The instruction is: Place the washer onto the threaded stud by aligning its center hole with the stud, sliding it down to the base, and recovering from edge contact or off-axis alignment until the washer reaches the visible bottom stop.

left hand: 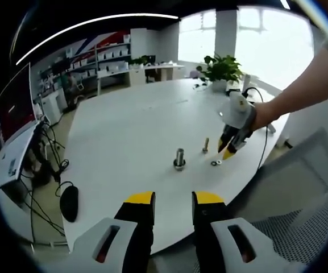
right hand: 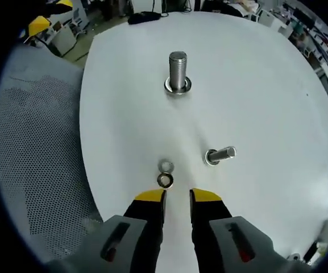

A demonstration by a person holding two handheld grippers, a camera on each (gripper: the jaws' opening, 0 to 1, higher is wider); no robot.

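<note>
I have the right hand-held gripper [right hand: 177,196] low over the white desk [right hand: 266,85], its yellow-tipped jaws spread by a narrow gap and holding nothing. Just ahead of the tips lie two small rings touching each other: a pale flat washer [right hand: 165,166] and a darker ring [right hand: 165,180] nearer the jaws (it may be a nut or a second washer; I cannot tell at this size). The large threaded stud [right hand: 178,69] stands upright well beyond them, and a smaller bolt [right hand: 219,154] sits just to the right of the rings.

My left hand-held gripper [left hand: 172,199] hangs back off the desk edge, jaws apart and empty. From there I see the right hand-held gripper [left hand: 227,149] tipped down beside the washer [left hand: 215,163], with the stud [left hand: 179,158] near it.

The main risk, as I judge it, is the pick itself. The two rings touch, so closing could catch both, or the wrong one. A thin washer flat on a smooth desk may also skid away or flip. If I grip it tilted, its hole will meet the threads off-axis and hang on the stud's top edge.
</note>
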